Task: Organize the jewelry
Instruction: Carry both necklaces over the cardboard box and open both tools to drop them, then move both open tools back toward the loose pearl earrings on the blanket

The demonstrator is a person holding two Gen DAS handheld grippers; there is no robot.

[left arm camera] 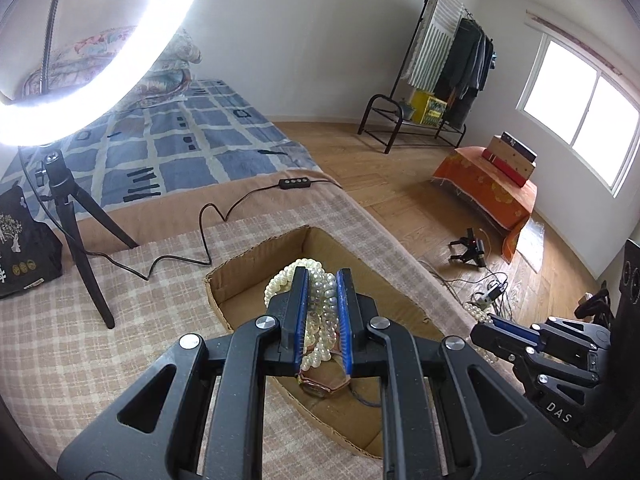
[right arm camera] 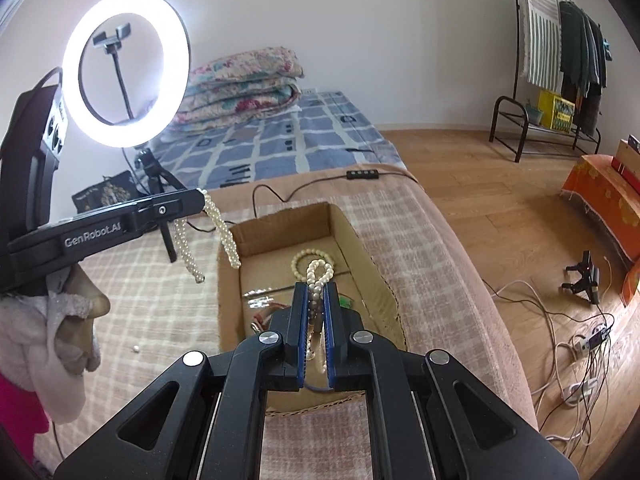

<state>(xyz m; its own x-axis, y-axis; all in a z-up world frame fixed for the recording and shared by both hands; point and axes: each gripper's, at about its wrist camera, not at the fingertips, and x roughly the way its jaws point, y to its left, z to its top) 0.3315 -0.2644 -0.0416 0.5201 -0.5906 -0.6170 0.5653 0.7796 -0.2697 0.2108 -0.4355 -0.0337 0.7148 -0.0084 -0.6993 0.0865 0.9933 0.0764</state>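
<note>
Both grippers [left arm camera: 323, 276] [right arm camera: 315, 289] pinch pearl strands [left arm camera: 320, 304] above cardboard box [left arm camera: 256, 256].

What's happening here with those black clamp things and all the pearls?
A person is sorting jewelry using two hand-held black clamps. The left gripper is shut on a bunch of white pearl strands, held above an open brown cardboard box that sits on a checked beige cloth. The right gripper is shut on another white pearl strand over the same box. A cream bead bracelet already lies inside the box.
</note>
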